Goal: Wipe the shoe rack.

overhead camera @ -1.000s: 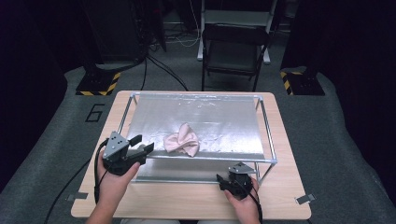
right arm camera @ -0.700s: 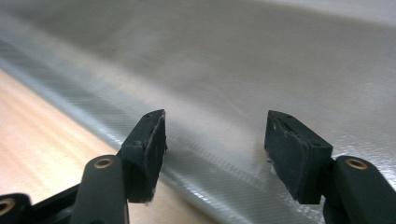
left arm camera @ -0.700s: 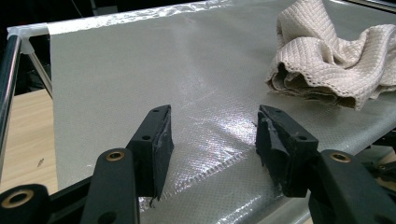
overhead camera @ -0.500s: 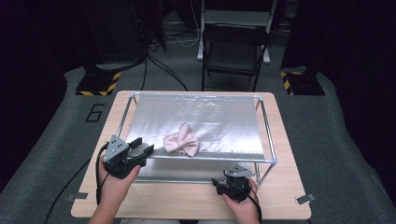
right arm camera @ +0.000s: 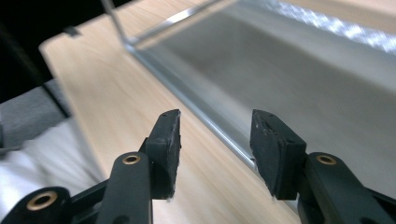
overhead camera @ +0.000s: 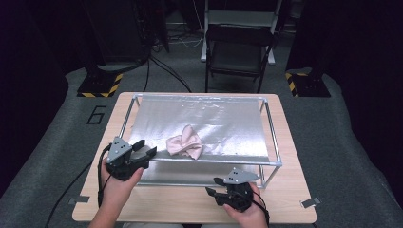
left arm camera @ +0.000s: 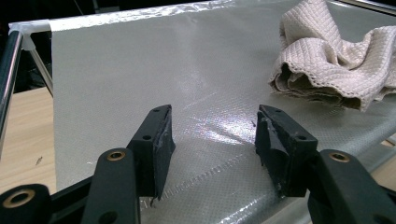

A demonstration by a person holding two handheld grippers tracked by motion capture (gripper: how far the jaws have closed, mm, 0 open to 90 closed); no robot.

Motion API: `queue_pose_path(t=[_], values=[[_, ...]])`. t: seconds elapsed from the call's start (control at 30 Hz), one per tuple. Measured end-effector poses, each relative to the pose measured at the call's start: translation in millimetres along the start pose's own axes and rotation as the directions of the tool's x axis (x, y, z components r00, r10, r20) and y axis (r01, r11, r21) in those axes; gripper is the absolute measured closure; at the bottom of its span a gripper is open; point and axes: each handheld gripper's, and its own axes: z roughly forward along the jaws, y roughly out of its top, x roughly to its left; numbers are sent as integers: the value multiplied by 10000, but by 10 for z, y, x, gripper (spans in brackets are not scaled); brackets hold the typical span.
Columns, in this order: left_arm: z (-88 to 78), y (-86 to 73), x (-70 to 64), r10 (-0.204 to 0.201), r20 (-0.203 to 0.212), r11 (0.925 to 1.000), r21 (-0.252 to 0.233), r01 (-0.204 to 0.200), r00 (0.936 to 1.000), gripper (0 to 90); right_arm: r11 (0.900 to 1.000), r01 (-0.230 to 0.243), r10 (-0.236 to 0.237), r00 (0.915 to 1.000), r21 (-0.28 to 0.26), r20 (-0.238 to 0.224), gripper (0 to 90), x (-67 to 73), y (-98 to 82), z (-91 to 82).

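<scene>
Reaching for the crumpled cloth looks underway. The left gripper waits beside it, jaws apart and empty. The right gripper, over the tabletop, has just been narrowing its empty jaws; next, it likely must cross to the cloth.

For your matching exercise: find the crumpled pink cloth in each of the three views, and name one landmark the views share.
High view: the pink cloth lies near the front edge of the silver sheet, just left of centre.
Left gripper view: the cloth sits at the upper right, beyond the open jaws.
Right gripper view: the cloth is not in this picture.
Shared landmark: the metal frame rail edging the sheet, at the left edge in the left gripper view and running diagonally in the right gripper view.
</scene>
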Motion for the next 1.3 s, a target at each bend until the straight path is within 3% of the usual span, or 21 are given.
queue_pose_path(t=[0.17,0.27,0.47,1.0,1.3], values=[[-3,6,2,-35,23,9999,117,35,10000,464,9987,308,-335,9971,-398,-682,558,157,257,-199],[-2,7,2,-22,26,9999,127,22,10000,463,9976,430,-474,9955,-546,-821,558,202,412,-291],[-1,2,1,-28,8,10000,59,28,10000,463,9935,658,-721,9952,-933,-662,544,217,668,-366],[0,-12,11,-178,57,9998,-51,178,9998,463,9931,189,-209,9996,-1156,-169,460,20,932,-170],[-37,-20,-18,-72,179,10000,-31,73,9998,461,9931,238,-238,9997,-1150,15,394,-6,1122,-42]])
